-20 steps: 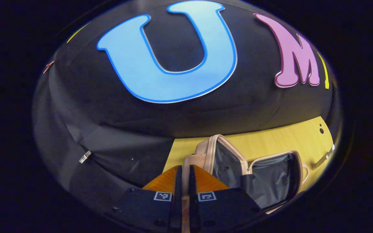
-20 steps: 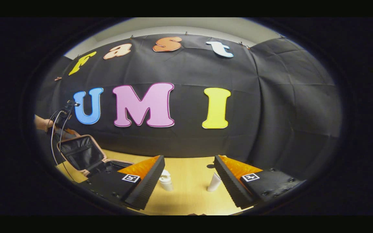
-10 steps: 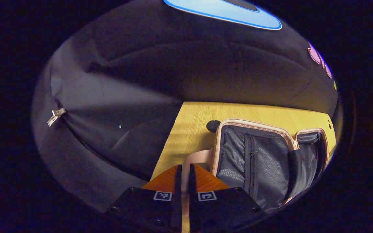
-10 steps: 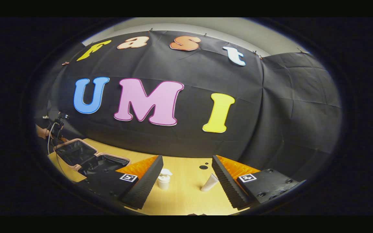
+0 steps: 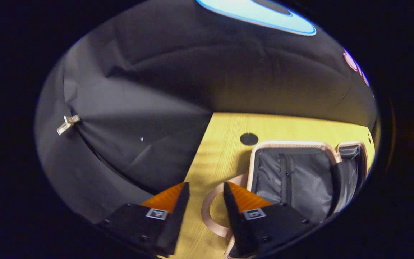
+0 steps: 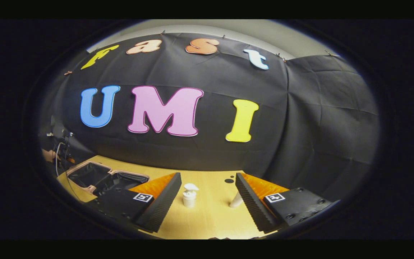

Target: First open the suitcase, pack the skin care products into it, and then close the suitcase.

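Wooden tabletop (image 6: 207,219) carries the open suitcase (image 5: 300,176) at four o'clock of the spread left gripper (image 5: 205,190); right gripper (image 6: 207,187), wide, frames pump bottle (image 6: 189,194) and tube (image 6: 235,200).

Pink suitcase (image 5: 293,172) lies open; white pump bottle (image 6: 189,196) stands upright
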